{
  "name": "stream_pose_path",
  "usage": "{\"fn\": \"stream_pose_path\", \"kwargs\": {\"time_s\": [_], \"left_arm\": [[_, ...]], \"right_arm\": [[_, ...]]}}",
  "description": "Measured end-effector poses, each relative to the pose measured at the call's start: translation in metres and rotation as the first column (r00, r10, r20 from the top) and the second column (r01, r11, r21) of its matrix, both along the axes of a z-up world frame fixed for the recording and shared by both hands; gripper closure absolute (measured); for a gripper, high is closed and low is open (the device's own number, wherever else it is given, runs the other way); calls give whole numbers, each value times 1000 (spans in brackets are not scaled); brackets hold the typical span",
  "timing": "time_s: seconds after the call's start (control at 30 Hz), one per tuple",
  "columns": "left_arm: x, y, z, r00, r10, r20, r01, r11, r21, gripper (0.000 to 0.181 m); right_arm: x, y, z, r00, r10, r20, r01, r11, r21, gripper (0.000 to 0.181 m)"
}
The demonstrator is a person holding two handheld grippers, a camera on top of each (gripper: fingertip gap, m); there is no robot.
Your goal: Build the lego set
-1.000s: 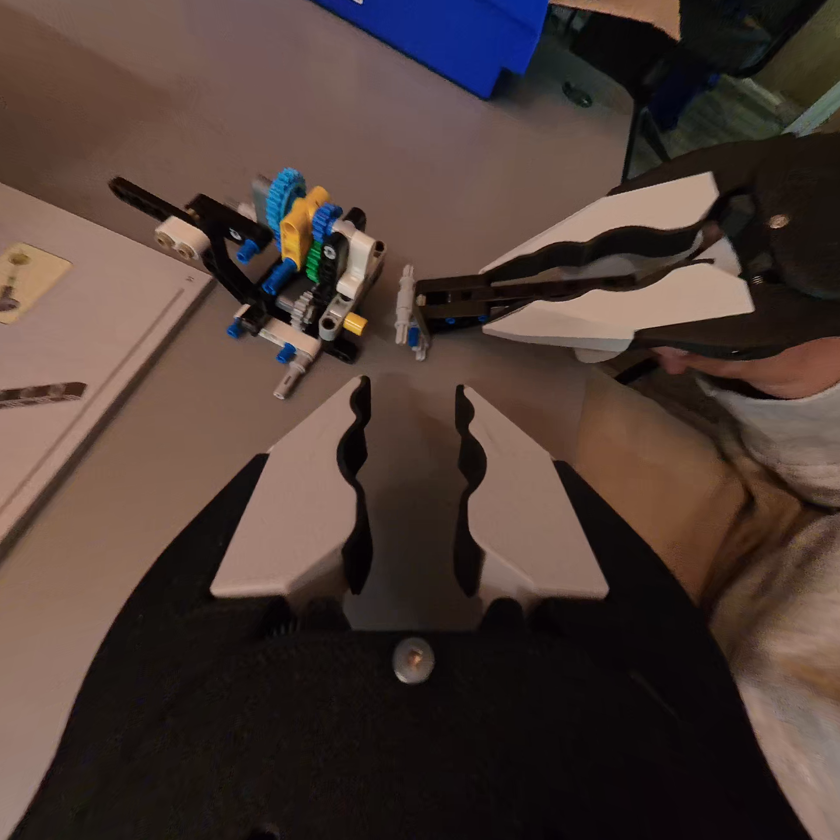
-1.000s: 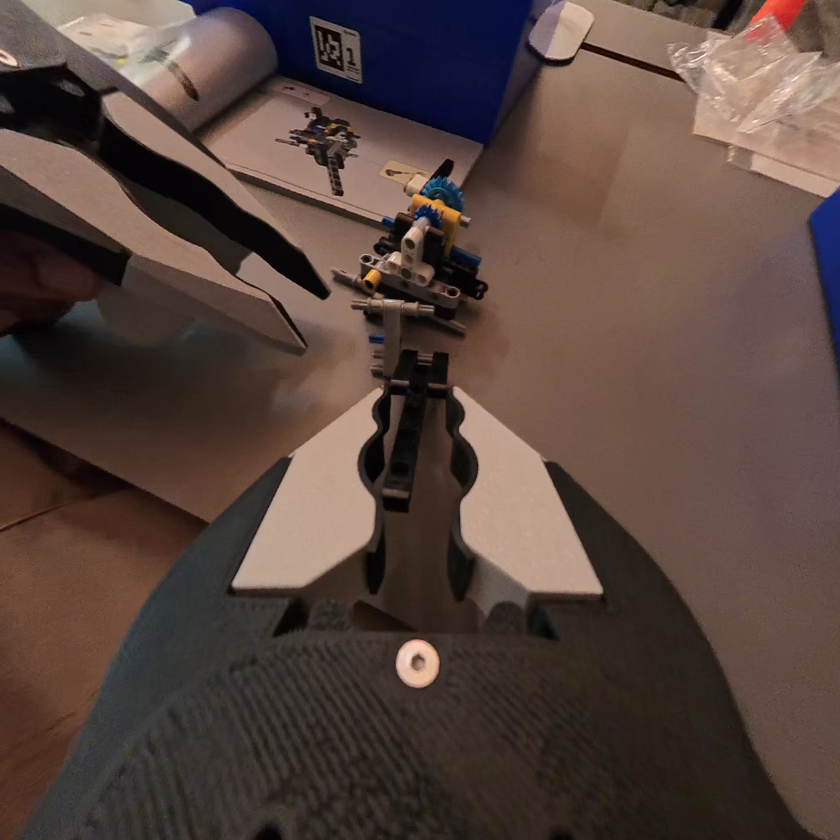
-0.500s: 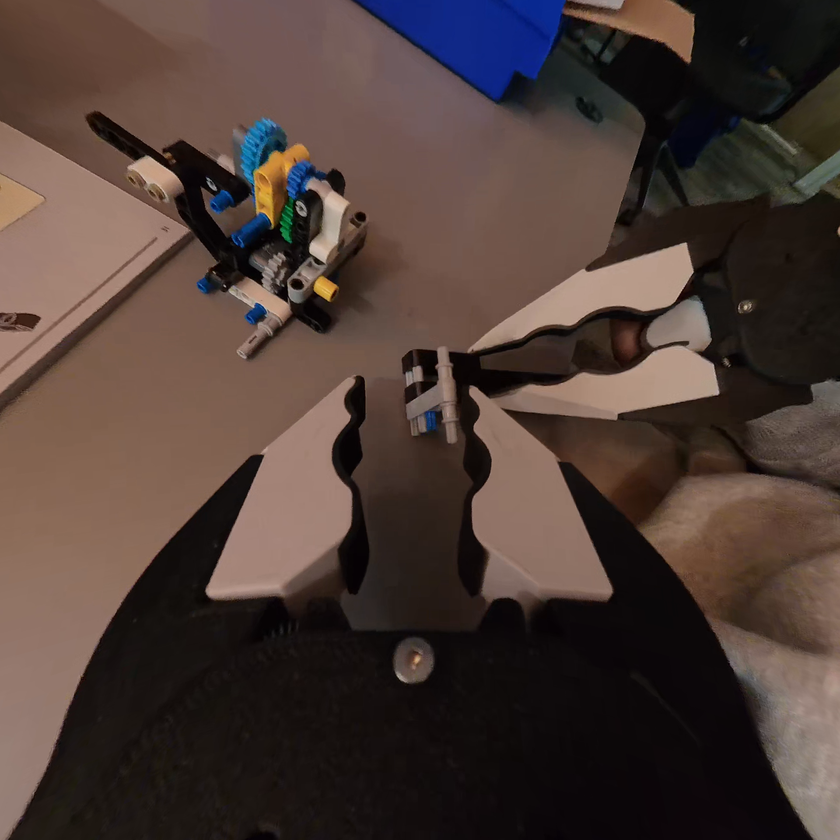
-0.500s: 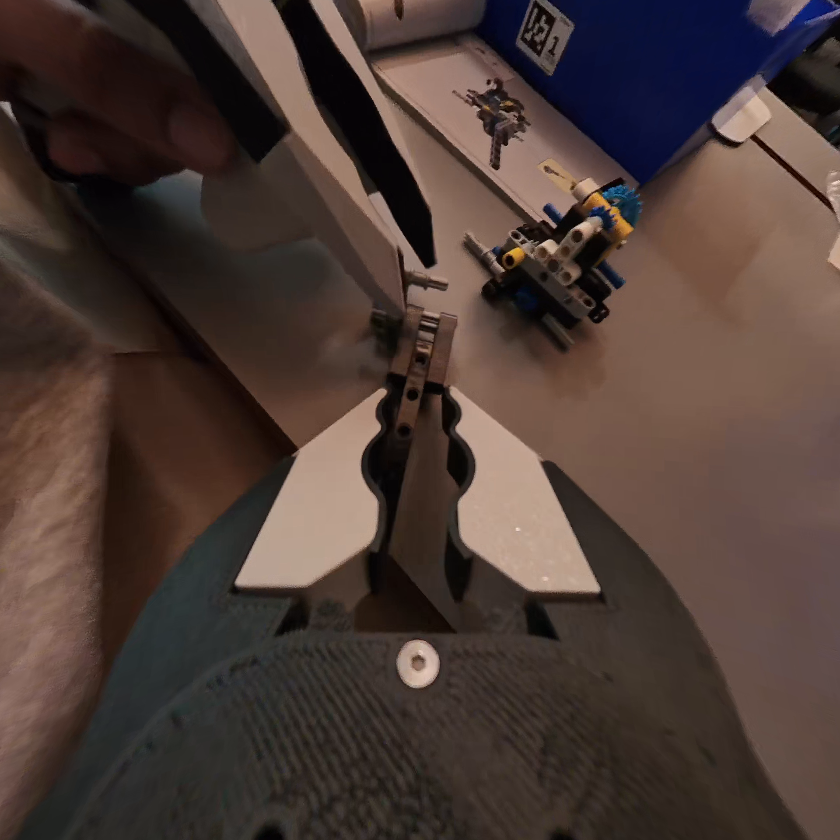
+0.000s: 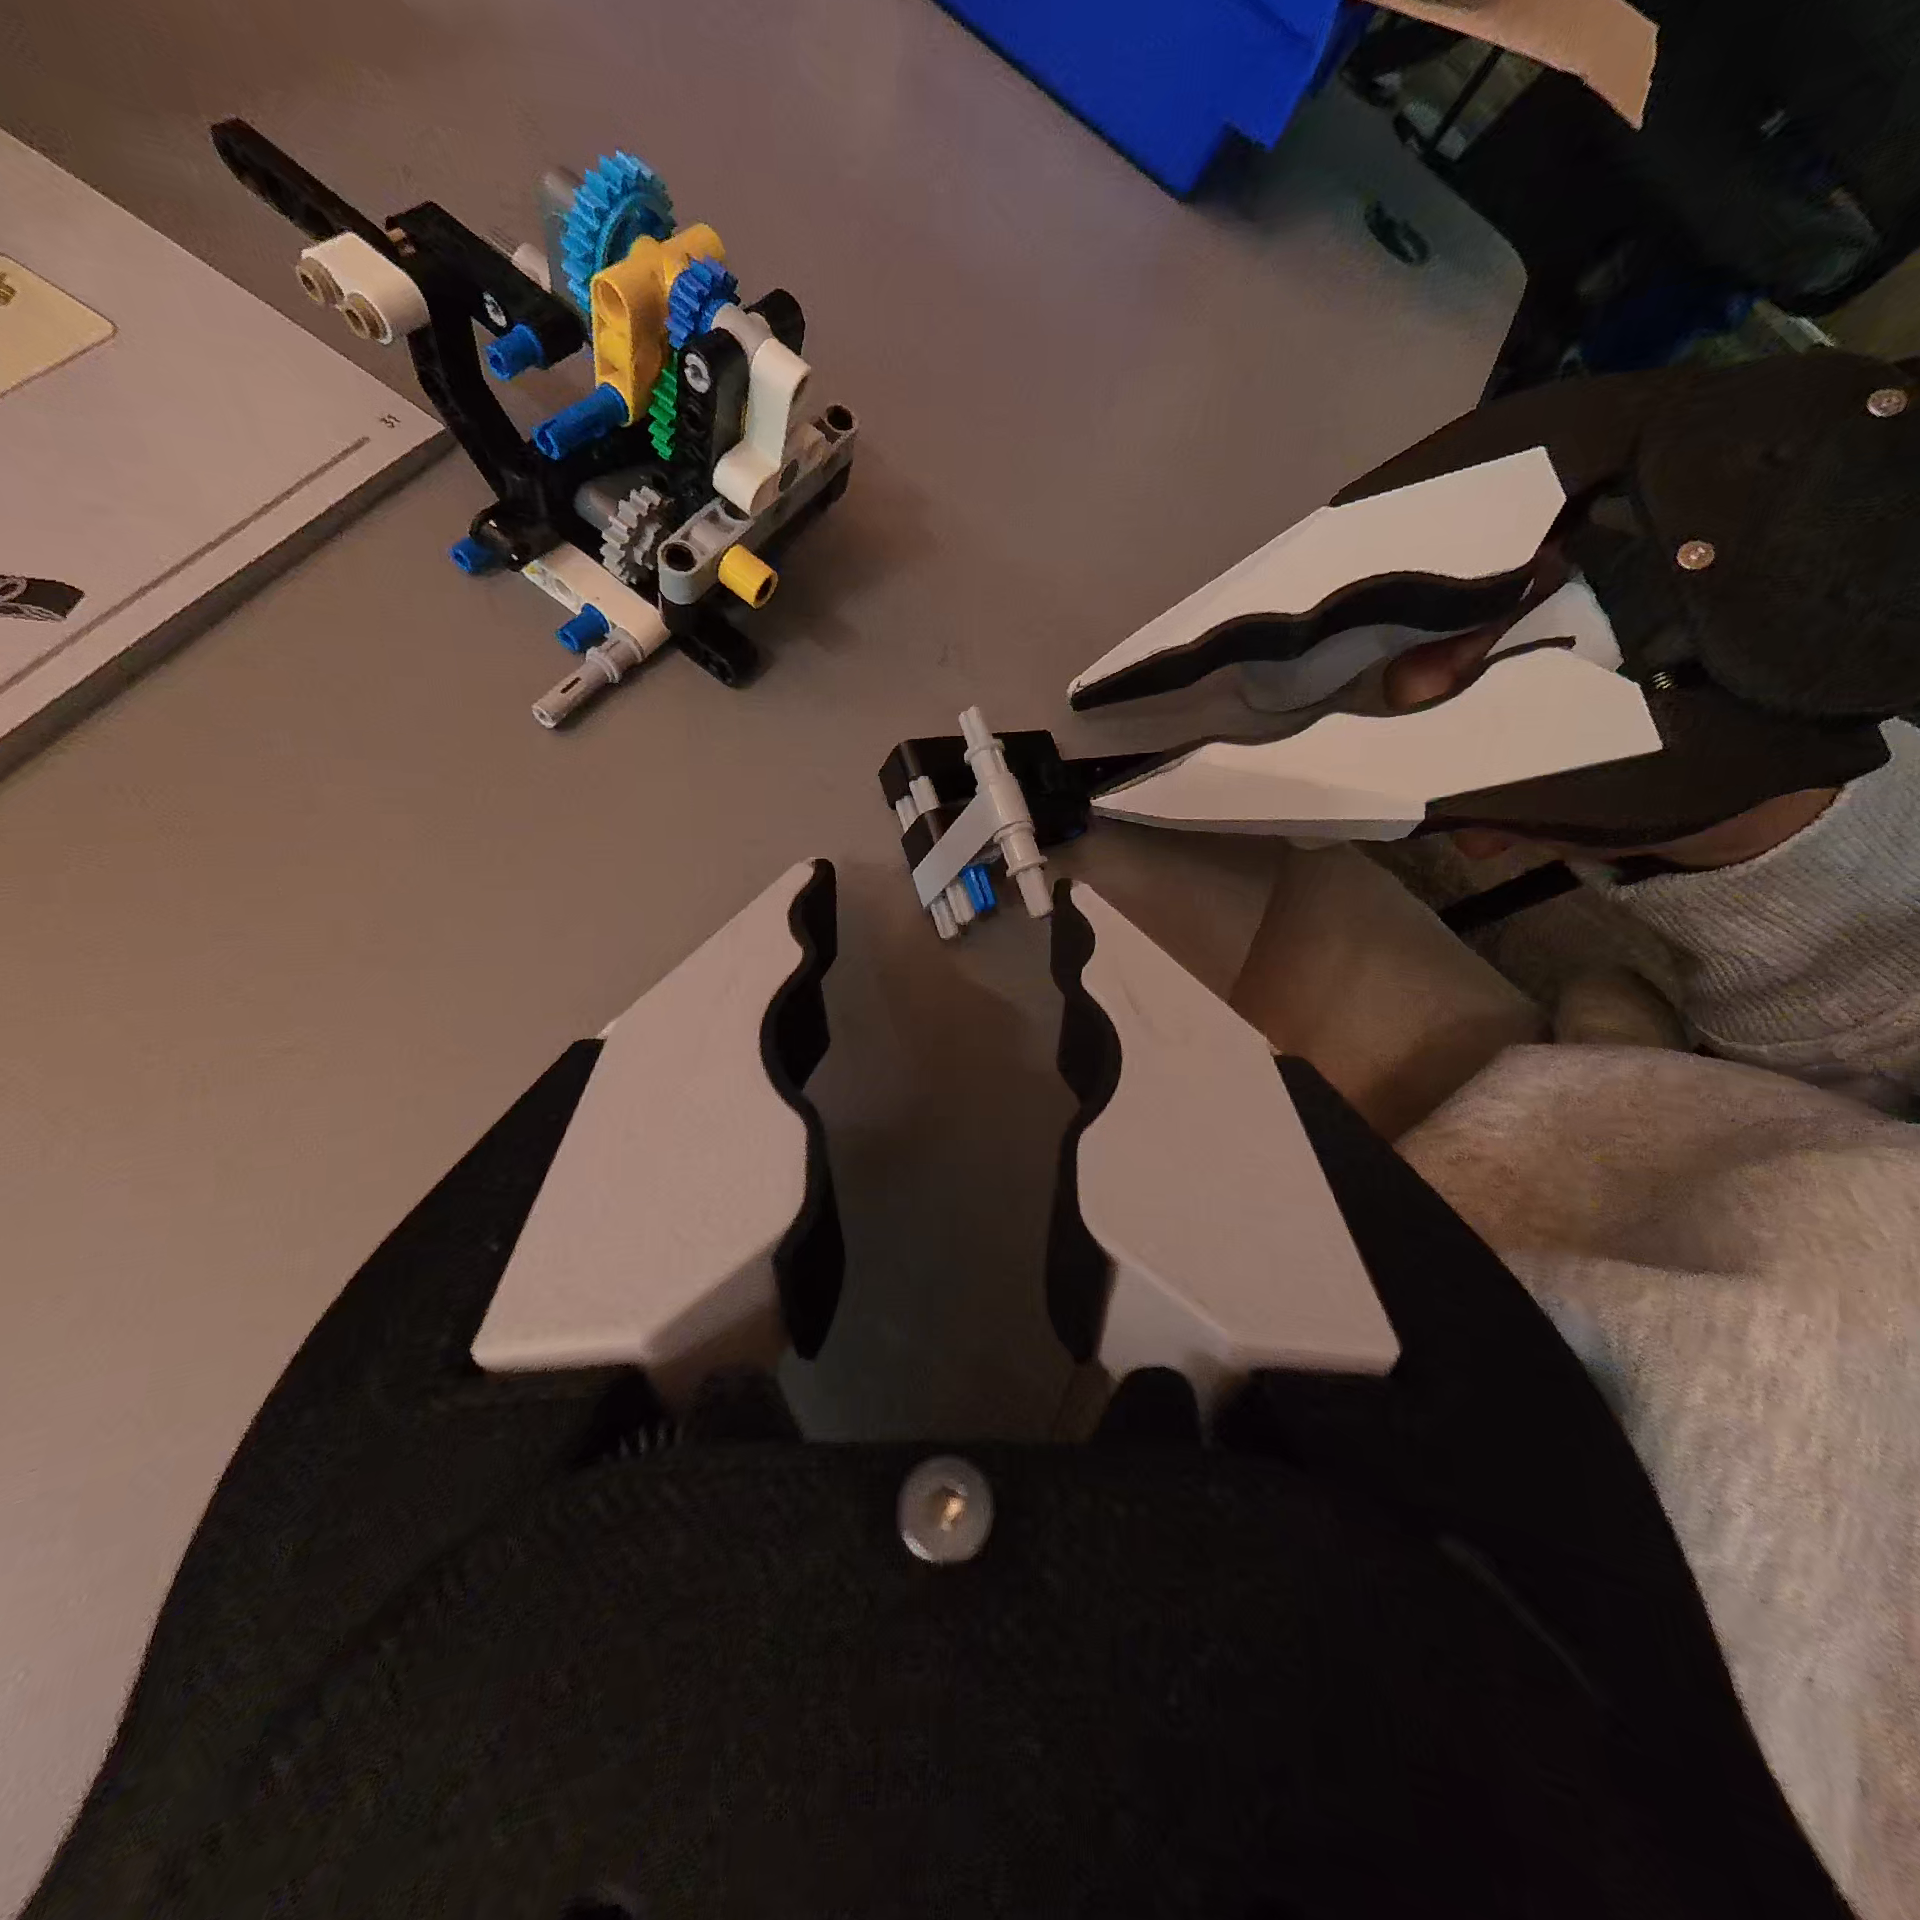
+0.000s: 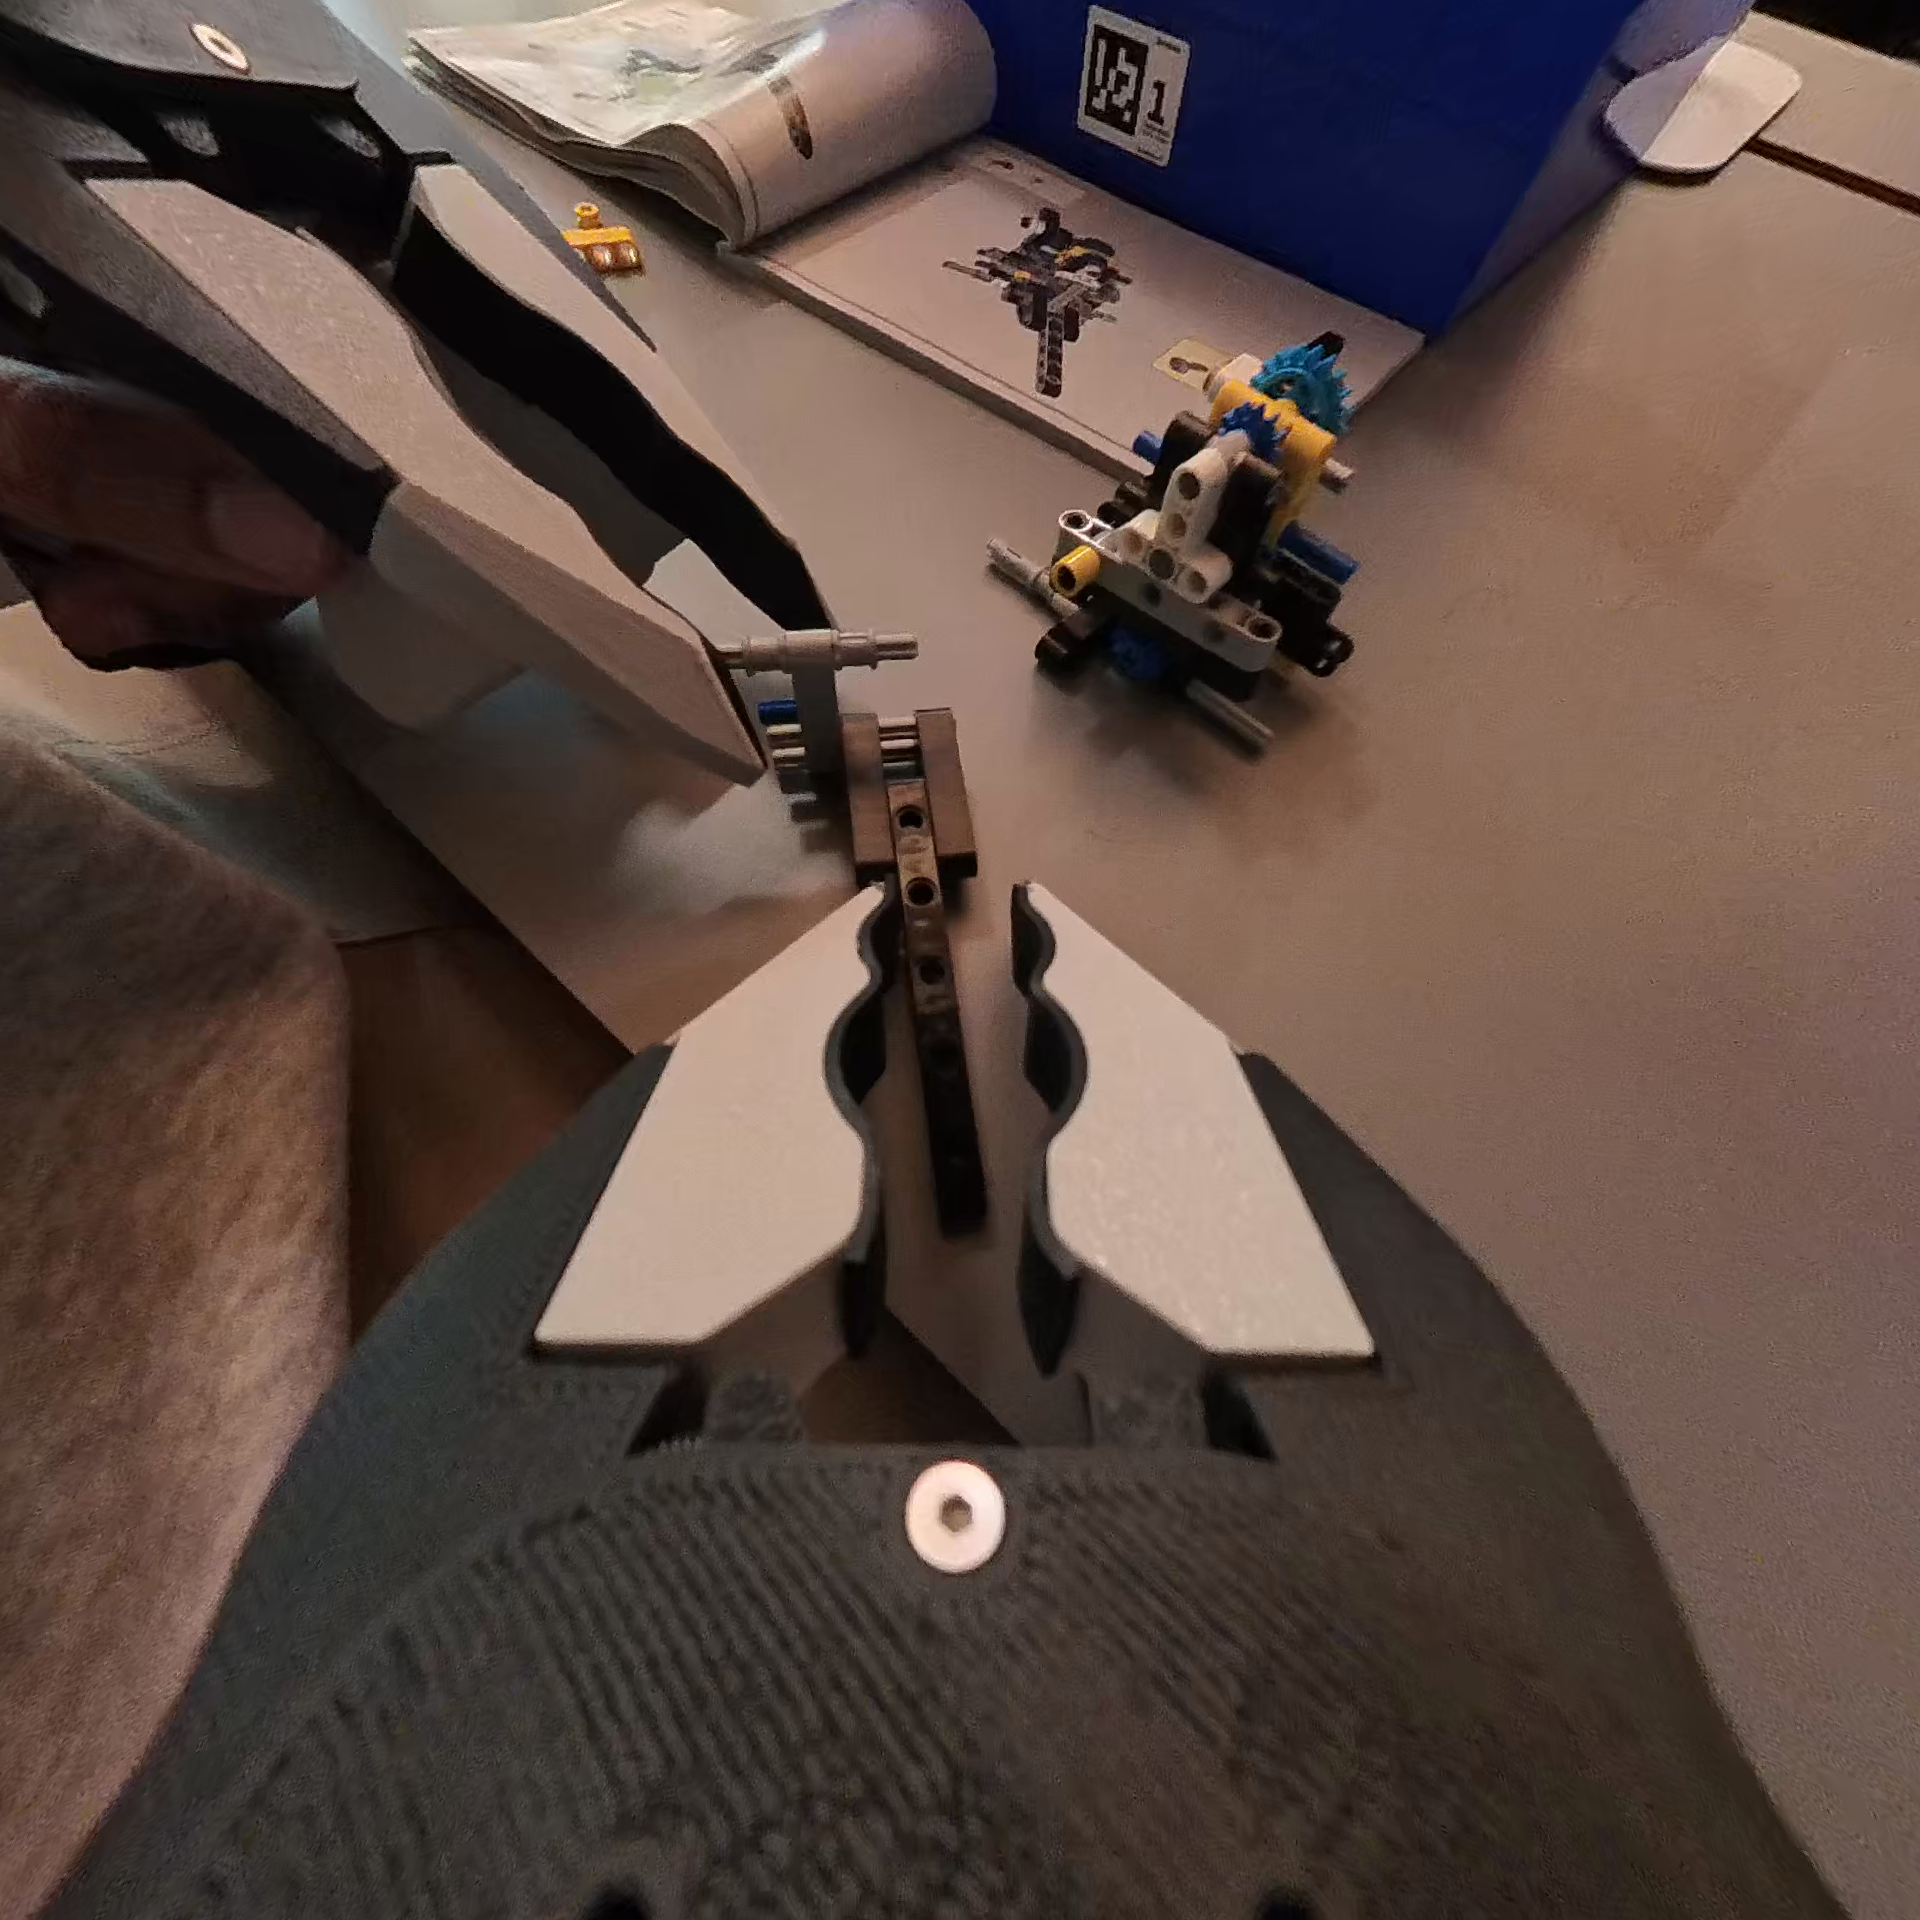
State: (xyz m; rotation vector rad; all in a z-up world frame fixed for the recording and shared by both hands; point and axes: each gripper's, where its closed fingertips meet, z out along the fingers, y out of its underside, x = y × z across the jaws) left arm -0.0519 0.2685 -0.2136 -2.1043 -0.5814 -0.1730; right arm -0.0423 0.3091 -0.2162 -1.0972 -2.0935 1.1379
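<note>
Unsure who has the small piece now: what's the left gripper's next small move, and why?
Probably ease the left gripper slightly forward and close on the grey end of the small sub-assembly. It is open and empty, with its tips just short of the piece. The right gripper stands wider than the black beam, so the beam looks unclamped.
</note>
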Motion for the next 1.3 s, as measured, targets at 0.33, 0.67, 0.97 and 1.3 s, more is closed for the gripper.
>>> {"fn": "stream_pose_path", "kwargs": {"time_s": [0.33, 0.67, 0.97, 1.3], "left_arm": [[-4, -2, 0, 999, 30, 13, -30, 999, 15, 149], [-4, -1, -3, 999, 35, 34, -35, 999, 1, 150], [1, 4, -7, 1000, 3, 21, -3, 1000, -30, 147], [0, 3, -10, 1000, 15, -20, -17, 997, -71, 150]], "right_arm": [[1, -6, 2, 1000, 10, 20, -9, 998, -63, 160], [0, -8, 10, 998, 22, 52, -12, 980, -198, 159], [-3, -3, 12, 997, 9, 73, 10, 967, -256, 155], [-6, -4, 11, 995, 19, 103, 12, 954, -299, 152]]}}
